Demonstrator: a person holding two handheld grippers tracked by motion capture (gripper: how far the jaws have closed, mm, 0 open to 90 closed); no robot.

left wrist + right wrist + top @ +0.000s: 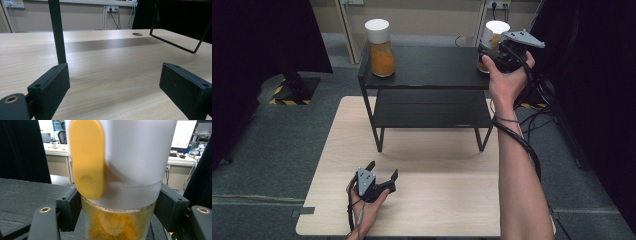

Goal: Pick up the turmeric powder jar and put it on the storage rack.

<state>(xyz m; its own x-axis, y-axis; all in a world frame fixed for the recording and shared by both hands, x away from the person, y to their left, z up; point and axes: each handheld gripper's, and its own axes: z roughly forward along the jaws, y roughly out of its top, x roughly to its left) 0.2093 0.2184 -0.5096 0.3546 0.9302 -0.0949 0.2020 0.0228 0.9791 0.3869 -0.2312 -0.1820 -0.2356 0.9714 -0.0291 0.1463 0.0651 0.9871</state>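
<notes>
Black jaws of my right gripper pinch the jar on the shelf; my left gripper rests spread on the table.

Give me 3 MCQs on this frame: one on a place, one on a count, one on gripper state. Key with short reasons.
1. Where does the right gripper stand?
A. At the jar on the rack's top shelf, right end
B. On the wooden table
C. Under the rack

2. How many white-lidded jars stand on the rack?
A. One
B. Two
C. Four

3. How are the left gripper's jaws?
A. Shut on a jar
B. Shut on a rack leg
C. Open, nothing between them

Key:
1 A, the high view shows it at the right-hand jar.
2 B, one at each end of the top shelf.
3 C, bare wooden table shows between the jaws.
</notes>
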